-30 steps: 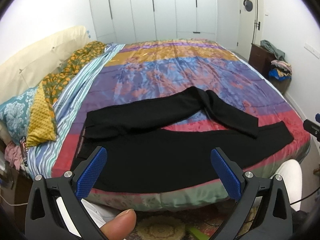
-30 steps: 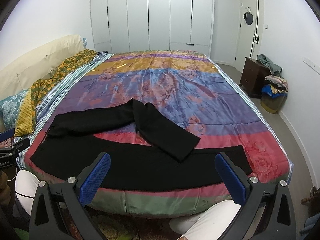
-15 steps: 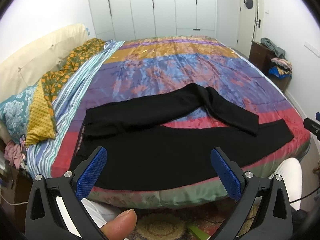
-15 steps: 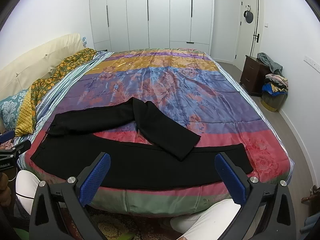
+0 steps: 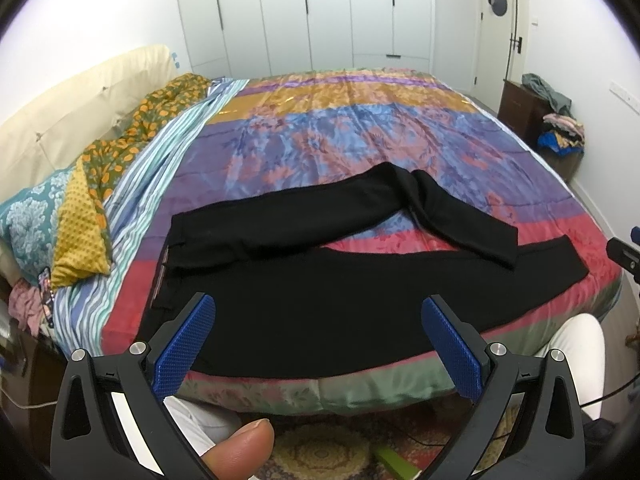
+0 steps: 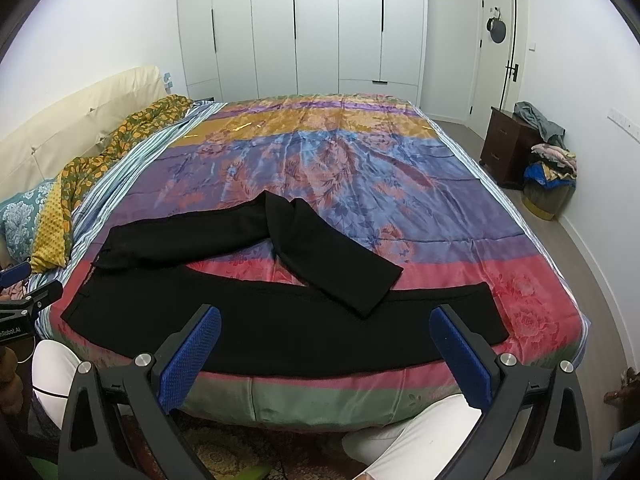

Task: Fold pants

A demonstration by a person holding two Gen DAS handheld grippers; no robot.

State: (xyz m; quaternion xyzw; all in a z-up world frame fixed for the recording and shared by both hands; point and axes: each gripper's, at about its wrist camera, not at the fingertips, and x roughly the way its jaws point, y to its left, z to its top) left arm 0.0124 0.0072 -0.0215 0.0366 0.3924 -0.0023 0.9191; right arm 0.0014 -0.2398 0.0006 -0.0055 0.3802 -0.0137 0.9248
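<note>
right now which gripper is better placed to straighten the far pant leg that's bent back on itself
Right, probably. The bent leg's cuff lies toward the right side of the bed, just beyond the open right gripper. The left gripper, also open, faces the waistband end, farther from that cuff.

A bed with a shiny, many-coloured striped quilt (image 6: 360, 160) fills the room, with patterned pillows (image 6: 48, 216) against a cream headboard (image 6: 80, 120) at the left. White wardrobes (image 6: 320, 28) line the far wall. A dark nightstand (image 6: 504, 144) stands far right (clothes are heaped on and beside it).
</note>
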